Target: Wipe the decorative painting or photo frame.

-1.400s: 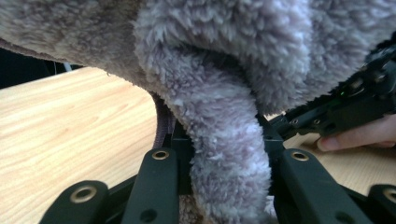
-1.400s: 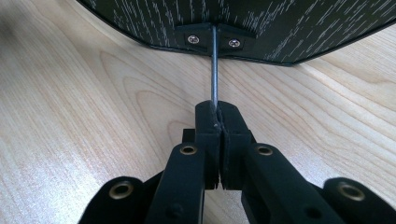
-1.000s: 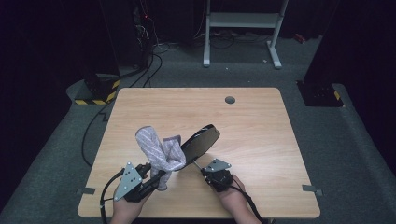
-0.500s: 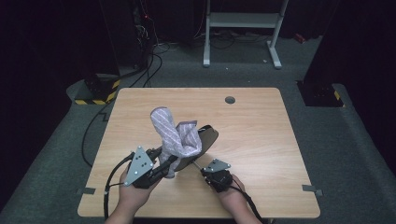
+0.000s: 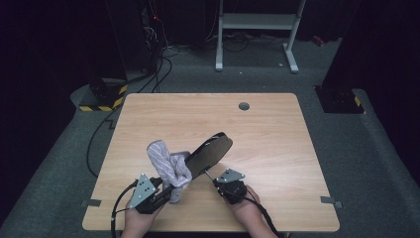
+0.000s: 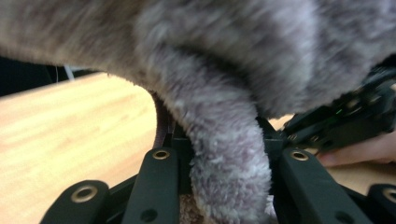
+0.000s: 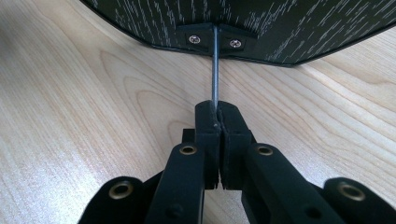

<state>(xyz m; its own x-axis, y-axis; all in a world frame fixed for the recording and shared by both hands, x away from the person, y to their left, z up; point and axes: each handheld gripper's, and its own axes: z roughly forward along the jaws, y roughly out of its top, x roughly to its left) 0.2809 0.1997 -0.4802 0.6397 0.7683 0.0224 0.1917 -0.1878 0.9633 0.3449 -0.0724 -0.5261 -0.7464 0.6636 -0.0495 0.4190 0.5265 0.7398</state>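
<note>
Having dropped lower against the mirror (image 5: 210,153) since half a second ago, fuzzy grey cloth (image 5: 168,166) pinched tight in left gripper (image 5: 166,191), right gripper (image 5: 217,182) clamping the thin metal rod (image 7: 215,70) above the table (image 5: 277,144), wiping, needing another gentle rub next.
</note>
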